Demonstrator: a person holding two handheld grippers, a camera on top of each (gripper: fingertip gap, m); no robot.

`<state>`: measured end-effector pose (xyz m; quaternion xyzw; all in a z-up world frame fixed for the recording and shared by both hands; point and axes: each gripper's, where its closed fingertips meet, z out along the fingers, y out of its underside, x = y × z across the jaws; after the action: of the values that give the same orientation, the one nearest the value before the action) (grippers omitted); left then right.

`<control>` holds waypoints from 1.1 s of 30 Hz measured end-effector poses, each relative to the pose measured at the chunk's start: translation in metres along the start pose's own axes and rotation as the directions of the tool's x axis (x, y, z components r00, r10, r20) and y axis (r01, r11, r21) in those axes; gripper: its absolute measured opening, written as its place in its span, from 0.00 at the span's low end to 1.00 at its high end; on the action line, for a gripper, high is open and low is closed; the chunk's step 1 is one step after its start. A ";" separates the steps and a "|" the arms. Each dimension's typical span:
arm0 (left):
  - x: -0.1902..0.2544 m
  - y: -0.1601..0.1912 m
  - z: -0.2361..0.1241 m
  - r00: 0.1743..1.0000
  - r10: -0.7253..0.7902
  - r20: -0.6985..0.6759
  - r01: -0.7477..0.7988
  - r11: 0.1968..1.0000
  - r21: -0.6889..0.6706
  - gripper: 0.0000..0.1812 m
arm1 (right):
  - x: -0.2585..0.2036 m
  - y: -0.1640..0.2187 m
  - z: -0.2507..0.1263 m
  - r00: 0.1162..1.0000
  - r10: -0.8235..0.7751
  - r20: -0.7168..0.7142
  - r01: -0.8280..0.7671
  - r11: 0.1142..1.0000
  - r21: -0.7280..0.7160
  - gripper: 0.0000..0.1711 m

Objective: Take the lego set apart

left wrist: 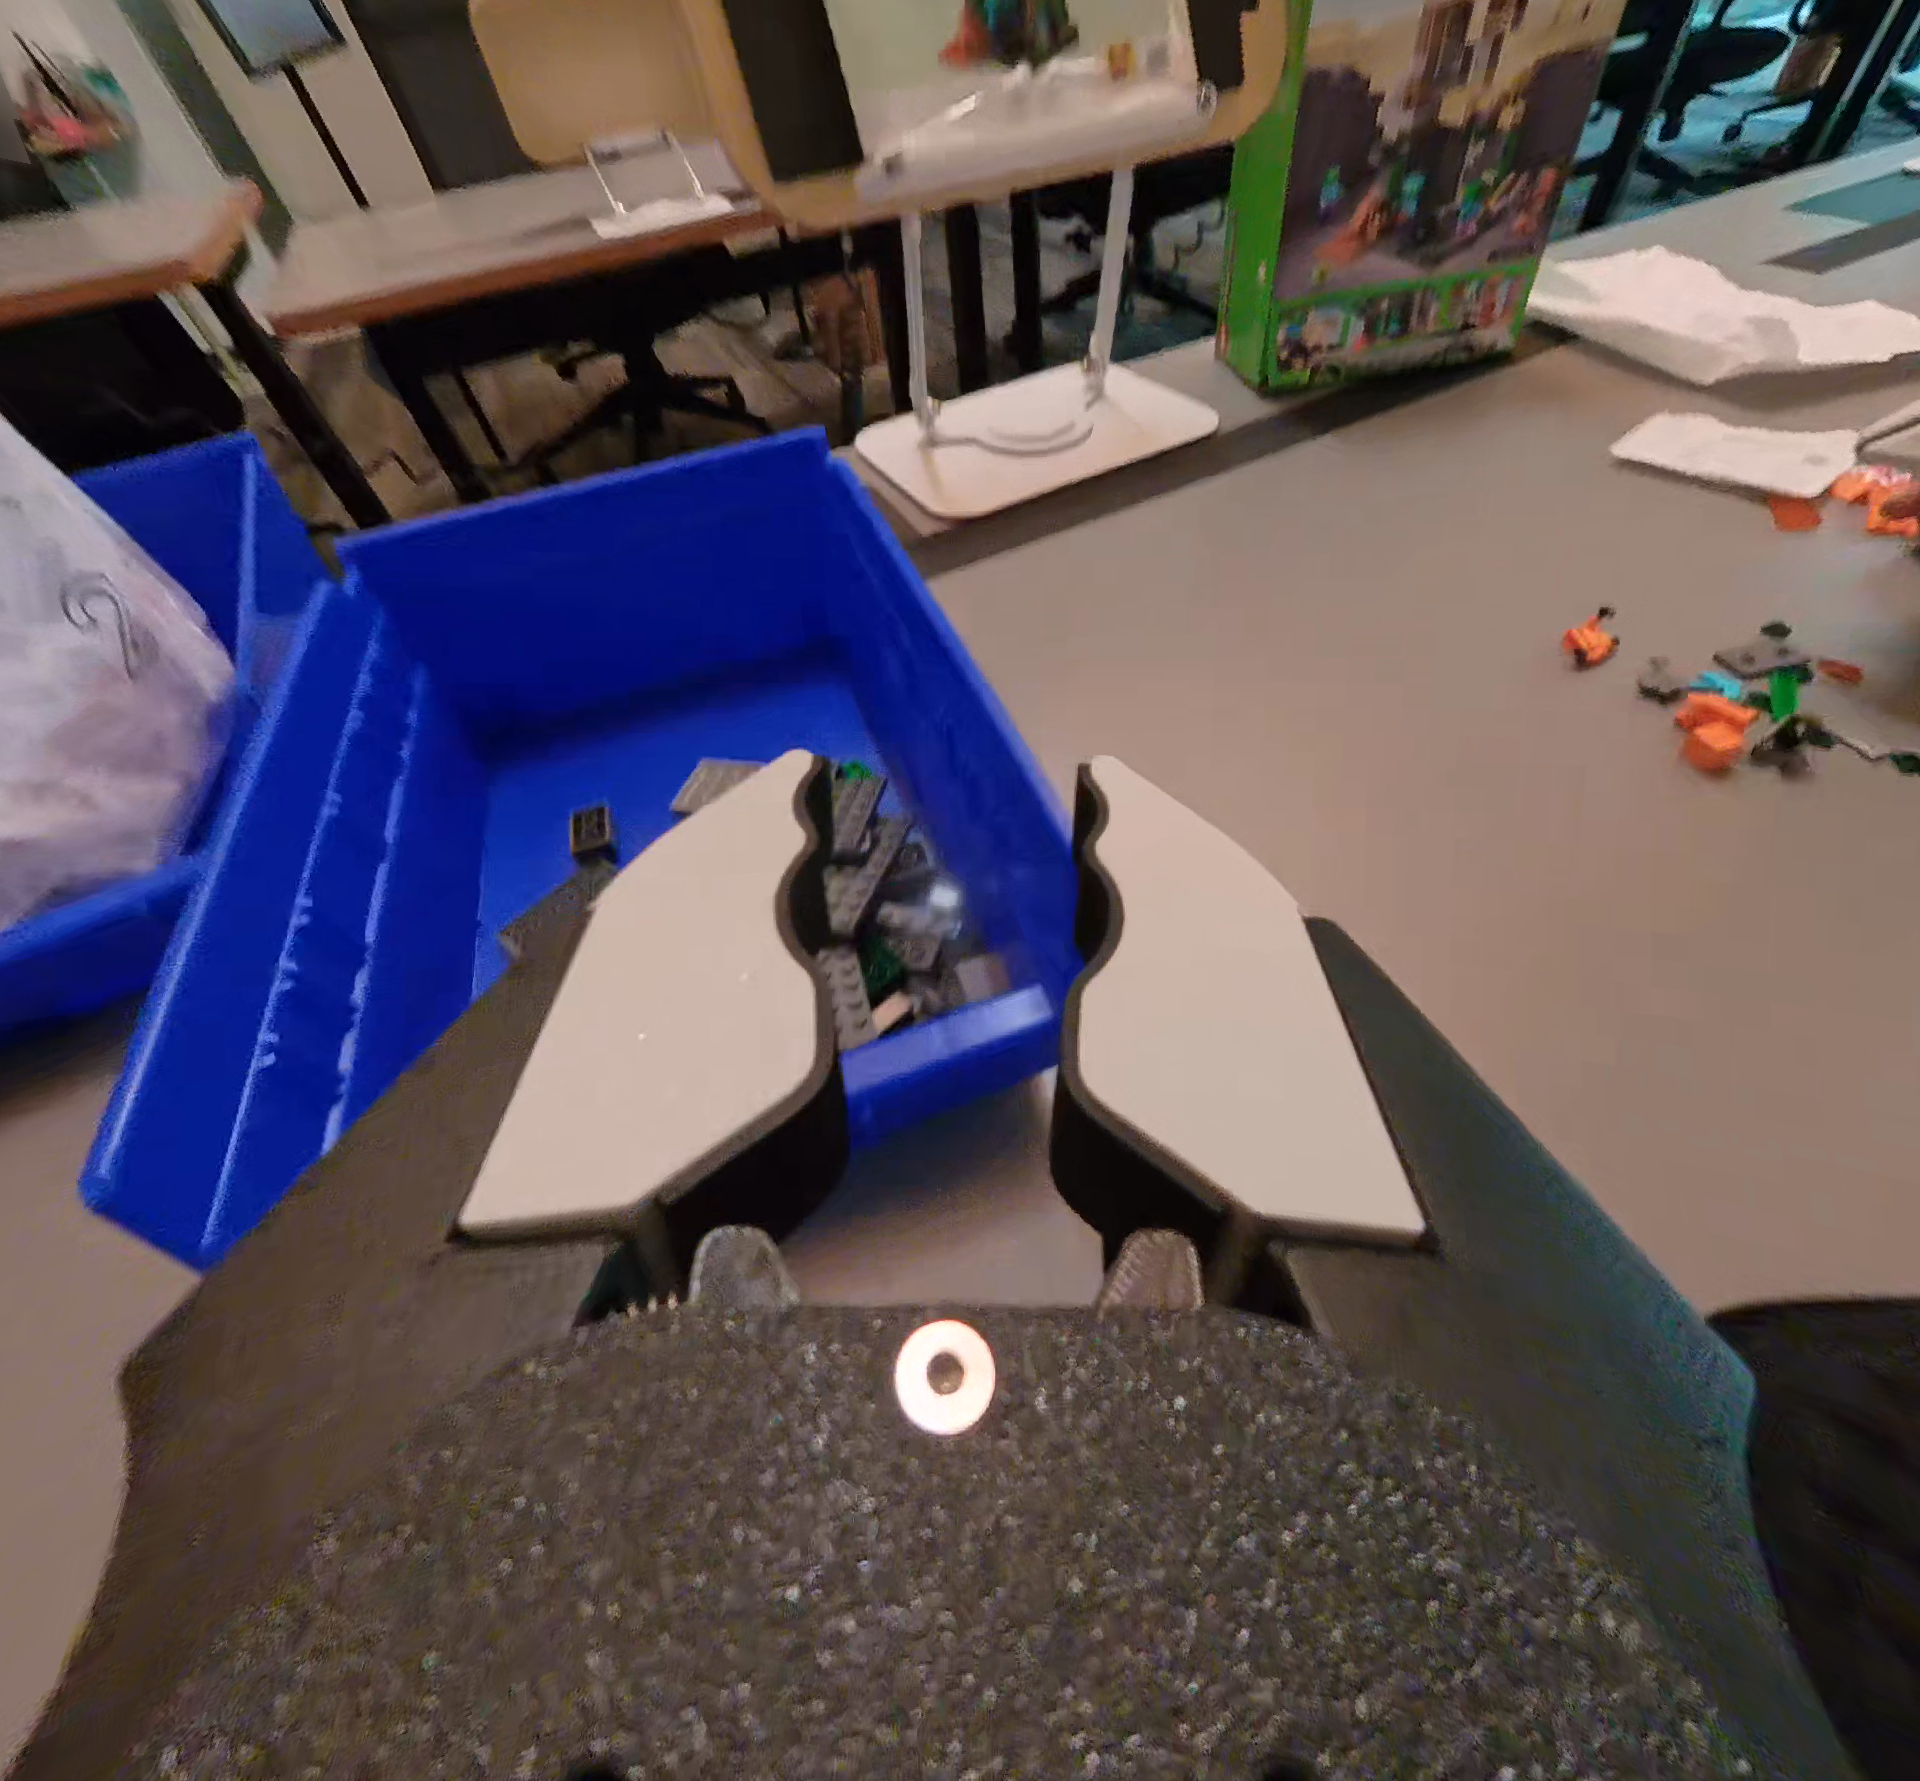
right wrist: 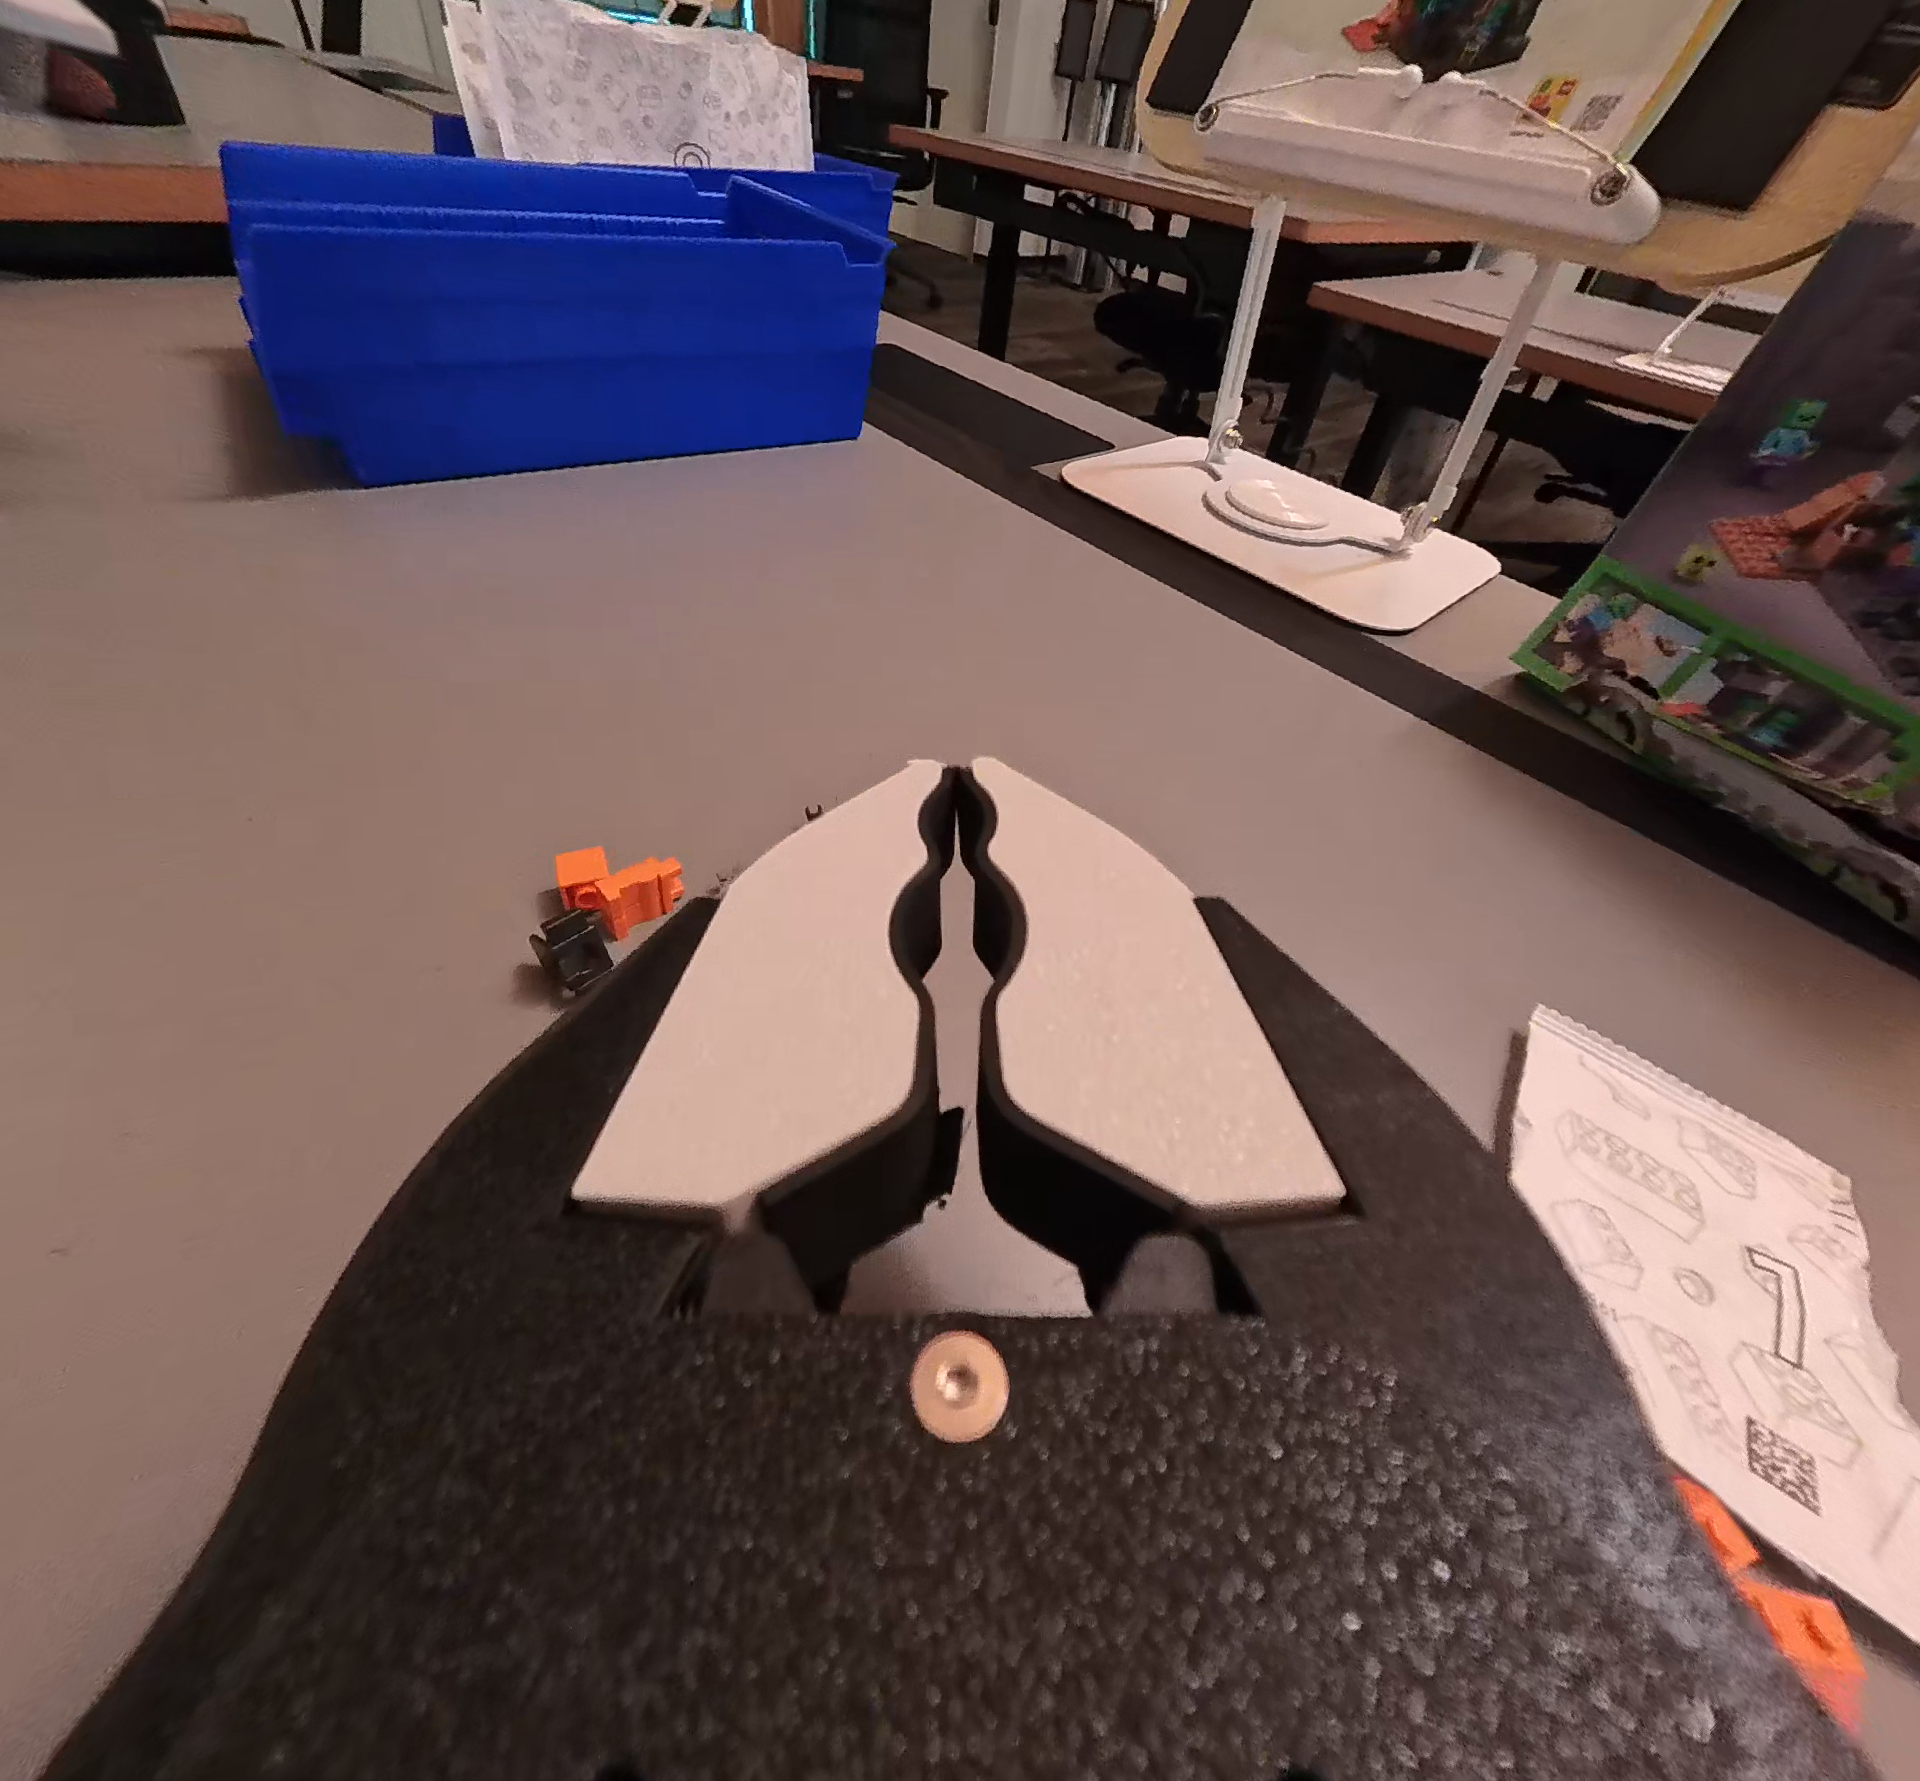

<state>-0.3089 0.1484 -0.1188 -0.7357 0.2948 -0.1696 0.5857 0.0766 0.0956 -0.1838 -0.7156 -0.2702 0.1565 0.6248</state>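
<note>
We see a grey surface [left wrist: 1351, 796] carrying everything, with the near blue bin [left wrist: 644, 609] as our landmark. Behind and to the right of the bin, a white stand [left wrist: 1039, 443] props up a booklet, and further right stands the green lego box [left wrist: 1434, 152]. Left of the bin, touching it, a second blue bin [left wrist: 208, 526] holds a pale printed bag [left wrist: 83, 692]. The near bin holds a loose pile of dark grey lego plates [left wrist: 883, 890], heaped toward its right front corner, plus one small black piece apart to the left. Well right of the bin, scattered lego pieces [left wrist: 1745, 703], orange, grey and green, lie on the surface, and white paper bags [left wrist: 1725, 318] lie beyond them.

Left gripper [left wrist: 945, 775] hovers over the bin's front right corner, fingers moderately spread, nothing between them. Right gripper [right wrist: 961, 775] sits low over the surface well away from the bins, fingers nearly together, empty; orange and black small bricks [right wrist: 613, 890] lie just beside its left finger.
</note>
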 end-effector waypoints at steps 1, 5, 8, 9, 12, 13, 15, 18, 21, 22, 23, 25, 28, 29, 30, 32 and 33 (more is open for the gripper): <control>-0.004 0.008 0.000 1.000 0.003 -0.008 -0.003 1.000 -0.021 0.26 | 0.000 0.001 0.001 1.000 0.001 0.000 -0.001 1.000 -0.004 0.00; 0.004 0.037 0.015 0.996 0.083 -0.040 -0.087 0.991 -0.105 0.30 | -0.002 0.004 0.003 1.000 -0.007 0.000 0.007 1.000 -0.021 0.00; 0.012 0.051 0.033 0.977 0.212 -0.012 -0.211 0.962 -0.172 0.25 | -0.002 0.007 0.004 1.000 -0.019 -0.003 0.019 0.999 -0.032 0.00; 0.014 0.052 0.038 0.967 0.255 0.002 -0.251 0.950 -0.185 0.23 | -0.002 0.007 0.004 1.000 -0.022 -0.005 0.021 0.999 -0.036 0.00; 0.026 0.046 0.051 0.941 0.335 0.043 -0.323 0.930 -0.176 0.07 | -0.001 0.008 0.003 1.000 -0.018 -0.006 0.018 0.999 -0.038 0.00; 0.028 0.045 0.055 0.929 0.364 0.063 -0.347 0.918 -0.191 0.07 | 0.000 0.008 0.003 1.000 -0.015 -0.006 0.015 0.999 -0.038 0.00; 0.035 0.042 0.065 0.912 0.399 0.090 -0.375 0.903 -0.208 0.08 | 0.000 0.008 0.003 1.000 -0.008 -0.002 0.008 0.999 -0.038 0.00; 0.051 0.036 0.082 0.914 0.395 0.096 -0.368 0.905 -0.215 0.09 | -0.001 0.010 0.004 1.000 -0.005 0.005 0.005 0.999 -0.043 0.00; 0.069 0.029 0.104 0.931 0.356 0.086 -0.330 0.917 -0.222 0.11 | -0.002 0.009 0.004 1.000 -0.014 0.006 0.014 0.999 -0.045 0.00; 0.077 0.027 0.112 0.937 0.342 0.071 -0.320 0.922 -0.218 0.13 | -0.002 0.009 0.004 1.000 -0.016 0.005 0.017 0.999 -0.044 0.00; 0.085 0.025 0.120 0.943 0.327 0.052 -0.310 0.926 -0.215 0.15 | -0.003 0.009 0.004 1.000 -0.019 0.005 0.019 0.999 -0.045 0.00; 0.099 0.018 0.131 0.948 0.318 0.005 -0.310 0.928 -0.208 0.17 | -0.003 0.009 0.004 1.000 -0.023 0.004 0.024 0.999 -0.045 0.00; 0.110 -0.008 0.125 0.960 0.279 -0.024 -0.280 0.949 -0.144 0.17 | -0.003 0.008 0.003 0.999 -0.032 0.004 0.032 0.998 -0.045 0.00; 0.108 -0.018 0.116 0.964 0.265 -0.017 -0.265 0.956 -0.123 0.18 | -0.003 0.008 0.003 0.999 -0.035 0.004 0.035 0.998 -0.046 0.00; 0.098 -0.030 0.103 0.963 0.270 0.023 -0.266 0.958 -0.104 0.18 | -0.003 0.009 0.003 0.999 -0.036 0.004 0.036 0.998 -0.046 0.00; 0.057 -0.049 0.071 0.942 0.284 0.179 -0.270 0.958 -0.100 0.17 | -0.003 0.009 0.004 1.000 -0.031 0.007 0.031 0.998 -0.049 0.00; 0.032 -0.053 0.054 0.932 0.268 0.246 -0.245 0.962 -0.119 0.18 | -0.003 0.010 0.004 1.000 -0.026 0.011 0.026 0.998 -0.050 0.00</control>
<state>-0.2400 0.1766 -0.0849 -0.7313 0.3162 0.0190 0.6040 0.0738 0.0961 -0.1947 -0.7268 -0.2865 0.1452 0.6072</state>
